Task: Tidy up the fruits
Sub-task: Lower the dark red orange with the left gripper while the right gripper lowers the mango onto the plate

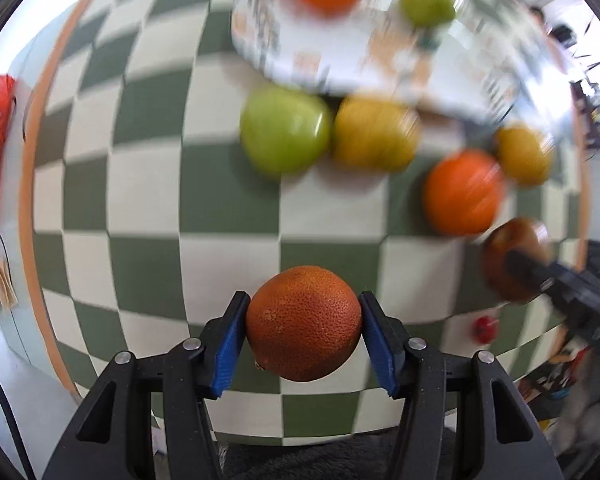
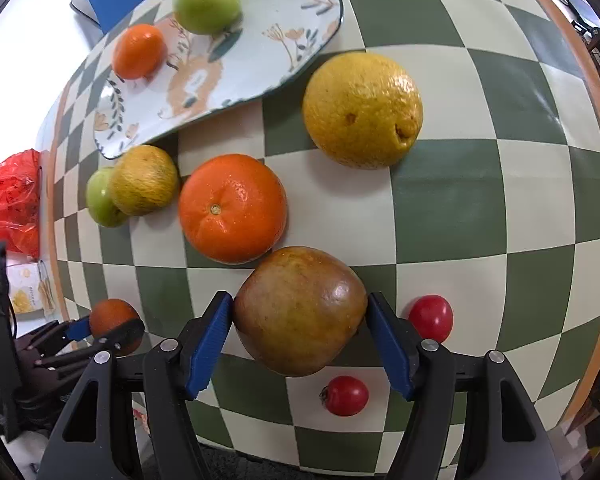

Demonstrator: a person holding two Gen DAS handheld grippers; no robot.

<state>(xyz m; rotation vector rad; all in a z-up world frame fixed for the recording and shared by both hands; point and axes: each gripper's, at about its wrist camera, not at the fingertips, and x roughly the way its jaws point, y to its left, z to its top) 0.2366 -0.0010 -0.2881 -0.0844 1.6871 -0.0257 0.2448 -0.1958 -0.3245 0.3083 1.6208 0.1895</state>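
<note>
left wrist view: the left gripper [image 1: 303, 334] is clamped on a dark reddish orange [image 1: 303, 322], both blue pads pressed to its sides and the fruit held above the checkered cloth [image 1: 148, 208]. the oval flowered plate [image 1: 340, 56] lies straight ahead, beyond the loose green apple [image 1: 285, 130], its long axis running left to right.

right wrist view: the right gripper [image 2: 300, 334] grips a brownish pear-like fruit [image 2: 300, 310]. the plate [image 2: 260, 52] sits ahead and to the left, past a bright orange [image 2: 233, 207]; by my read the left gripper is nearer it.
</note>
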